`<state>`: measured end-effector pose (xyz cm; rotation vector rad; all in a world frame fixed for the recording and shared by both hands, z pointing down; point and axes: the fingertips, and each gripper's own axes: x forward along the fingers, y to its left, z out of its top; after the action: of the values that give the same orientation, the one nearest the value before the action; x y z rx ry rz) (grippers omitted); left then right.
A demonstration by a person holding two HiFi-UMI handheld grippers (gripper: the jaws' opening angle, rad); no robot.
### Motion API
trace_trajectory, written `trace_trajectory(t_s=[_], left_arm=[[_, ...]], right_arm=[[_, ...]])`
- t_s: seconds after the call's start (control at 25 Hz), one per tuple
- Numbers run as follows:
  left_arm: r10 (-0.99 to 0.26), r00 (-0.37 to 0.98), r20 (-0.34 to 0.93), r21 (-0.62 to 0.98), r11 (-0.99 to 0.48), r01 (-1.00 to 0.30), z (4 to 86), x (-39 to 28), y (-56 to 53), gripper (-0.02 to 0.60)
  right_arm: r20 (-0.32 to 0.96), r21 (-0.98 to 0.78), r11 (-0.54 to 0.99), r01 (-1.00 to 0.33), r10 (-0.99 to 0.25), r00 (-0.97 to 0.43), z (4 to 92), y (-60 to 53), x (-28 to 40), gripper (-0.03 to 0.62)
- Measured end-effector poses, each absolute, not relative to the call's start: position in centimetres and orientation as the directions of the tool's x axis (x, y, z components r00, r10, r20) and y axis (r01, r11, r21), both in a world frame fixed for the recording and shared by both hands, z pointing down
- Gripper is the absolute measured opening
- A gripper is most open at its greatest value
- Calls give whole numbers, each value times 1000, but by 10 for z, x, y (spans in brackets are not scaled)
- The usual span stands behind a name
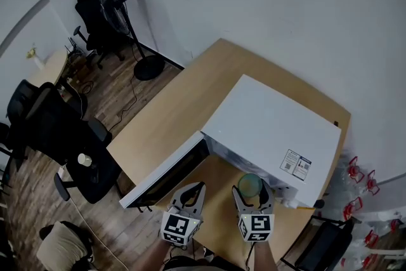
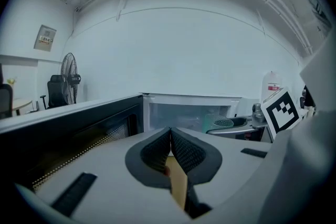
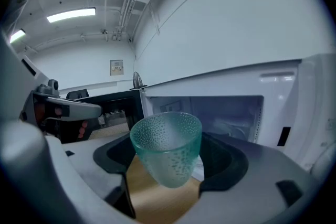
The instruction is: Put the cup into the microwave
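A pale green dimpled glass cup (image 3: 169, 148) sits upright between the jaws of my right gripper (image 3: 173, 165), which is shut on it just in front of the open cavity (image 3: 210, 115) of the white microwave (image 1: 273, 130). From the head view the cup (image 1: 250, 185) hangs over the wooden table by the microwave's front right. The microwave door (image 1: 166, 169) stands swung open to the left. My left gripper (image 1: 190, 195) is beside the door with its pads (image 2: 185, 153) pressed together on nothing. In the left gripper view the cup (image 2: 223, 123) shows at the right.
The wooden table (image 1: 177, 108) carries the microwave. A standing fan (image 1: 111, 9) and black office chairs (image 1: 60, 130) are on the wood floor to the left. Red-handled items (image 1: 358, 178) lie by the right wall.
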<state>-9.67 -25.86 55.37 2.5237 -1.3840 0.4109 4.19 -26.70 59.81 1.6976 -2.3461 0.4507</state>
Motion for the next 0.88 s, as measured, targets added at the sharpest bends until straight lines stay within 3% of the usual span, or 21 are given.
trace_trajectory(t_s=[0.88], left_arm=[[-758,514,403,91,-525,-846,601,-77,-311,23]], right_arm=[[361,-117,255,-960,-890,-280,642,-336,59,368]])
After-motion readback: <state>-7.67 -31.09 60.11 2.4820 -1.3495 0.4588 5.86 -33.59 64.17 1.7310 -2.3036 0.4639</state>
